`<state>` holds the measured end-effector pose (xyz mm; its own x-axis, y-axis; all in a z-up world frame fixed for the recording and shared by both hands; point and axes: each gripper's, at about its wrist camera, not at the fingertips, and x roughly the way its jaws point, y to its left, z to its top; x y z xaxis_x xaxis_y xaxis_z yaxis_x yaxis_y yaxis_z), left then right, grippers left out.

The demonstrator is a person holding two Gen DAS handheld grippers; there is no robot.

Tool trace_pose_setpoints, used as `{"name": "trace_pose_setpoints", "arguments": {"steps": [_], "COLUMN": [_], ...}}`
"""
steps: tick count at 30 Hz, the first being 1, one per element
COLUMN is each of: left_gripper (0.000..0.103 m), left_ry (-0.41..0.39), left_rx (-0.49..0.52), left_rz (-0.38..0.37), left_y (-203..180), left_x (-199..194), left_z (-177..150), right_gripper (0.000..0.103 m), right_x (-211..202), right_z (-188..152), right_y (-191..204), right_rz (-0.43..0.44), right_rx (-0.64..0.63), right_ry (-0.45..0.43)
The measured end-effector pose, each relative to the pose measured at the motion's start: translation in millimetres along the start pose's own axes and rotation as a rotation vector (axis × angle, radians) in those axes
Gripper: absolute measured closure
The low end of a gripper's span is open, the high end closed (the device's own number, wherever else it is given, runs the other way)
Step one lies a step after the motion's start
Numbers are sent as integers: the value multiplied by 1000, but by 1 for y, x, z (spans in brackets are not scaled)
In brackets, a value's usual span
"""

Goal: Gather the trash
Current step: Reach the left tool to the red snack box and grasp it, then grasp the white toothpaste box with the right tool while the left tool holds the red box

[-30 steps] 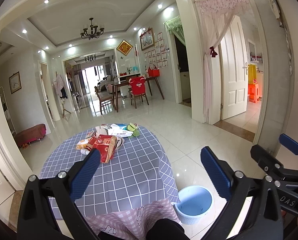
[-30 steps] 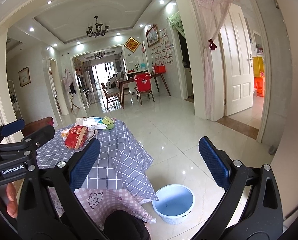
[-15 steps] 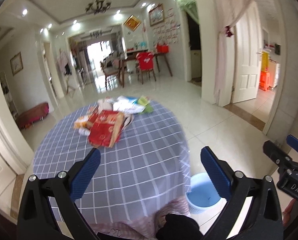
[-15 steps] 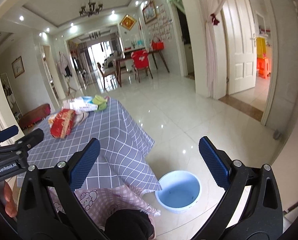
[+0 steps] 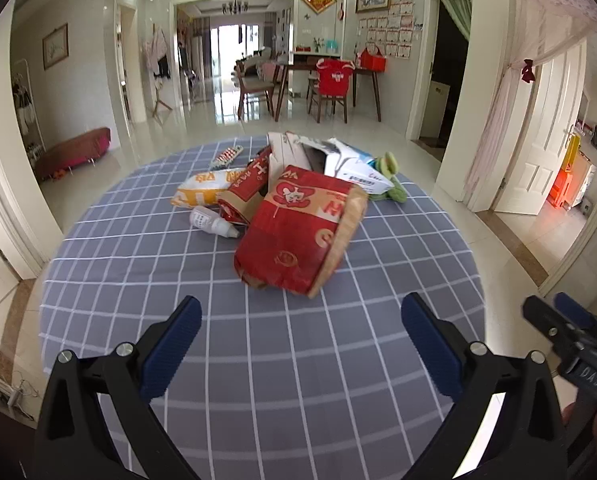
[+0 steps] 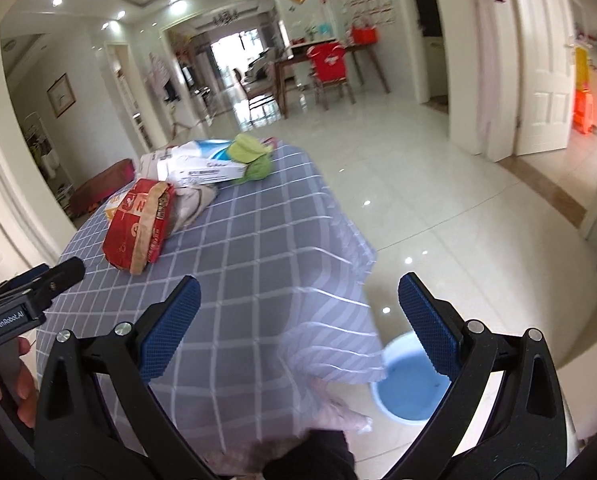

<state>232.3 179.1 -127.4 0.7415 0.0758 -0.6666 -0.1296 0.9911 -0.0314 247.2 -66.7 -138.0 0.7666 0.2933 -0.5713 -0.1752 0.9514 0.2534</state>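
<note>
A pile of trash lies on the far half of a round table with a grey checked cloth (image 5: 258,360). Nearest is a crumpled red and tan paper bag (image 5: 302,232), also in the right wrist view (image 6: 138,224). Behind it are a yellow-white packet (image 5: 206,194), a small white bottle (image 5: 212,222), a white and blue box (image 5: 350,164) and green cloth (image 5: 390,176). My left gripper (image 5: 301,312) is open and empty above the cloth, short of the bag. My right gripper (image 6: 298,296) is open and empty over the table's right edge. A light blue bin (image 6: 410,384) stands on the floor below it.
The table (image 6: 258,240) stands on a glossy white tiled floor (image 6: 438,200). A dining table with chairs (image 5: 330,80) is far behind. A white door (image 5: 538,152) and curtain are at the right. A low red bench (image 5: 74,152) sits at the left wall.
Both grippers have moved forward and tilted down toward the table. The trash pile looks closer and larger in the left view. The bin has slid partly behind the right finger.
</note>
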Motion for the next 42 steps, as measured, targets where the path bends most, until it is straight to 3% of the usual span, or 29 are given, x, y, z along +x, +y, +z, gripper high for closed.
{"name": "trace_pose_setpoints", "arguments": {"steps": [3,8,12,13,14,16,18,24,32,36,39,42], "left_gripper": [5,5,6,11,25,39,54,74,80,80,80,80], "left_ry": [26,59,89,93,101,117,96,22,-73,-150,-184,-189], "left_rx": [26,139,139,142,140,128,109,15,-80,-124,-148,-165], "left_rz": [-14,33,62,75,77,74,17,-65,-78,-18,37,56], "left_y": [-3,-23,-18,-15,-14,-9,-1,25,58,78,90,96], "left_x": [25,64,90,95,98,104,98,64,27,6,4,12], "left_z": [12,26,34,35,35,36,36,33,32,38,49,59], "right_gripper": [6,6,6,6,6,6,6,6,6,6,6,6], "right_x": [26,55,76,79,84,88,92,97,112,124,132,144], "right_z": [8,22,29,30,32,34,36,41,51,67,79,94], "right_y": [10,14,17,16,18,22,27,48,85,98,114,140], "right_rz": [28,35,19,19,20,24,33,61,92,106,74,-22], "right_rx": [3,22,2,-2,-5,-9,-14,-48,-88,-63,-73,-126], "right_ry": [22,34,51,56,58,61,68,68,66,52,26,-14]}}
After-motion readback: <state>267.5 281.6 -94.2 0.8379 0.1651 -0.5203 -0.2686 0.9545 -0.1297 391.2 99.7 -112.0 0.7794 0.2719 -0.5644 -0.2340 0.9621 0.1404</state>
